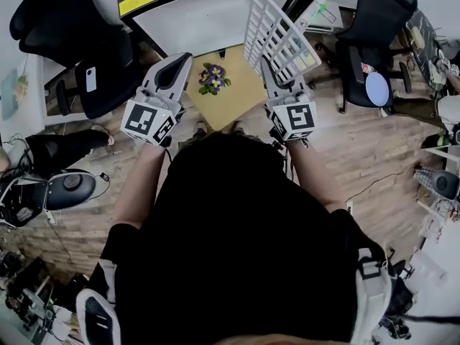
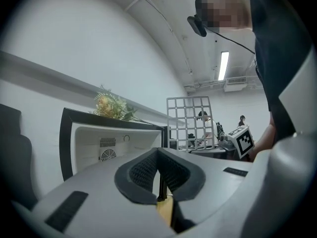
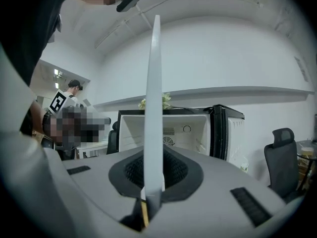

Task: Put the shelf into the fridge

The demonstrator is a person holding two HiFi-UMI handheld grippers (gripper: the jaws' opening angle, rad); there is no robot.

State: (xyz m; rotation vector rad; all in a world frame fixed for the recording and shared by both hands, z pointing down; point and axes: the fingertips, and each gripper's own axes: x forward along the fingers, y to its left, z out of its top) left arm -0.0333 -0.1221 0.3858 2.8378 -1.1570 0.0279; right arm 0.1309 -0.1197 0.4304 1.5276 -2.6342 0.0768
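**Q:** Where is the shelf, and what holds it?

**A:** The right gripper (image 3: 152,177) is clamped on the near edge of the white wire shelf (image 3: 153,108). In the right gripper view the shelf rises from between the jaws as a thin white blade, seen edge-on. In the head view its grid (image 1: 277,31) stretches up and forward from that gripper (image 1: 274,69), leaning a little to the gripper's left.

**Q:** And the fridge?

**A:** The fridge (image 3: 171,128) stands straight ahead of the right gripper, past the shelf's far end and apart from it. Its door is open, and the white inside with a round fan grille faces the jaws.

**Q:** What is the left gripper doing?

**A:** The left gripper (image 2: 159,165) has its pads pressed together on nothing. From its own view the shelf (image 2: 190,118) stands ahead and to its right, apart from it. The fridge opening (image 2: 109,138) lies ahead and to its left.

**Q:** So what does the next move depend on?

**A:** On the shelf's tilt, I would say. Its long axis already points from the right gripper toward the opening, but its flat face stands upright. It likely has to be rolled level before it can slide in. The right gripper carries it alone, and the left is near enough to steady the free side.
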